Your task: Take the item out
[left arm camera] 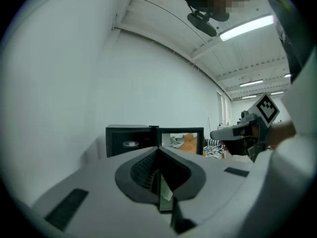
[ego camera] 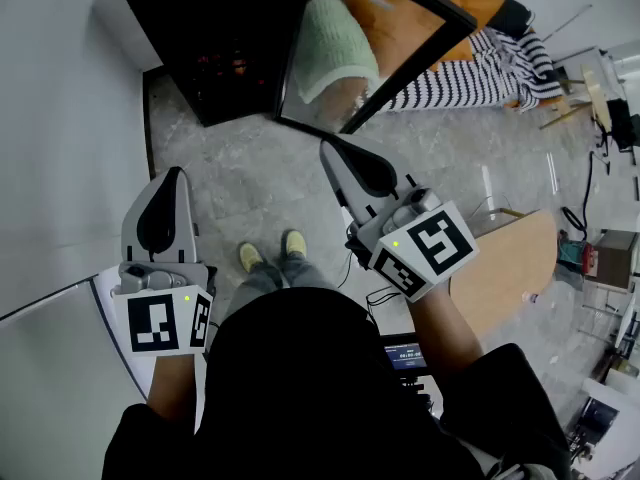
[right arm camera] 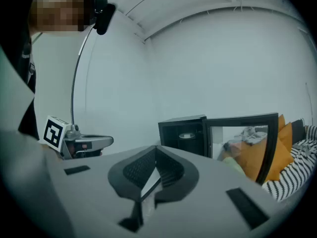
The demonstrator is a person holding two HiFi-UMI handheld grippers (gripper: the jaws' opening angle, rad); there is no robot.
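- Hand-held left gripper (ego camera: 179,173) and right gripper (ego camera: 326,146) were both empty, jaws pressed together, and pointed roughly level toward a black cabinet (ego camera: 230,28) from well apart.
- Grey marbled floor (ego camera: 260,183) stretched between the person's yellow shoes (ego camera: 250,257) and the cabinet.
- Its glass door (ego camera: 400,28) stood swung open on the right, beside striped fabric (ego camera: 480,73).
- One small round pale item (left arm camera: 131,144) sat inside the cabinet's dark compartment, touched by neither gripper.

The open cabinet (ego camera: 230,58) stands ahead, its door (ego camera: 390,28) swung right; inside sits perhaps a bowl (right arm camera: 186,135).
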